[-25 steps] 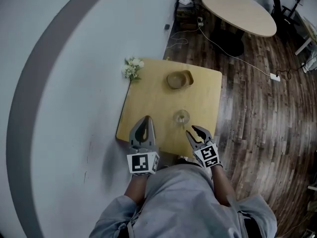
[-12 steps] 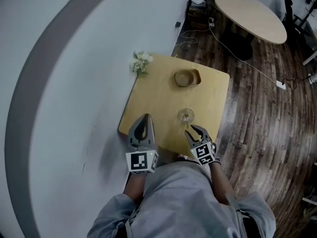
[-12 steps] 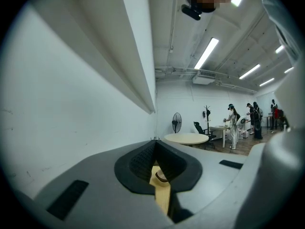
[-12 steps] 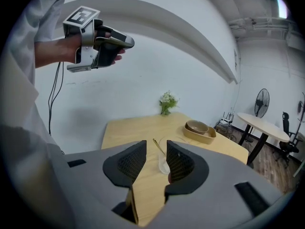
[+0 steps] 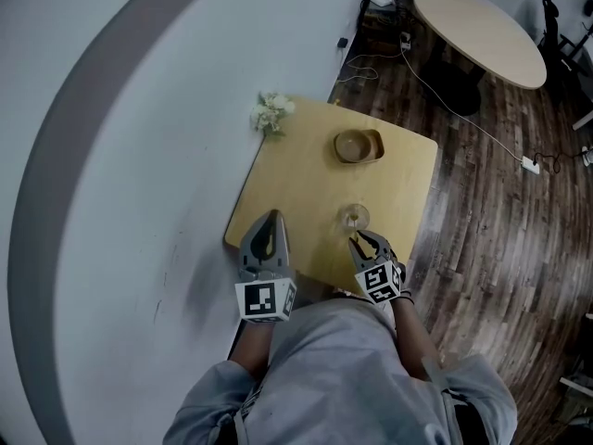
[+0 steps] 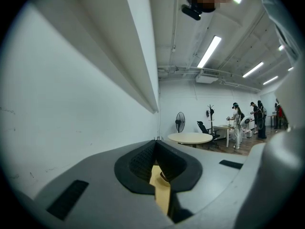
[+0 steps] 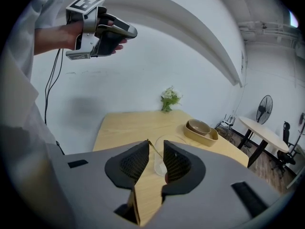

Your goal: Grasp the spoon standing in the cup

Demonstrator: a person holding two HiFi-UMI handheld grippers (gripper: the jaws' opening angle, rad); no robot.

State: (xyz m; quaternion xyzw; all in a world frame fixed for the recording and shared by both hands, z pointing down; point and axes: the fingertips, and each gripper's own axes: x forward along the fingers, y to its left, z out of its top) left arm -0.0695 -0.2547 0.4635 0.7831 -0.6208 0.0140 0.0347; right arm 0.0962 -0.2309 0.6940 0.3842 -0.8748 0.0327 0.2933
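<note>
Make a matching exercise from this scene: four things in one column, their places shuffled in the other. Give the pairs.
Things:
1. glass cup
2. bowl
3. flowers
4. round table

Places:
A. at the wooden table corner by the wall
B. in the tan tray
C. near the wooden table's front edge
D. on the dark wood floor, beyond

Pairs: 1-C, 2-B, 3-A, 4-D

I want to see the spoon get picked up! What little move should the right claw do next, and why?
Probably finish squeezing: the right claw is closing with the thin spoon handle between its pads, above the clear cup, not yet pinched.
</note>
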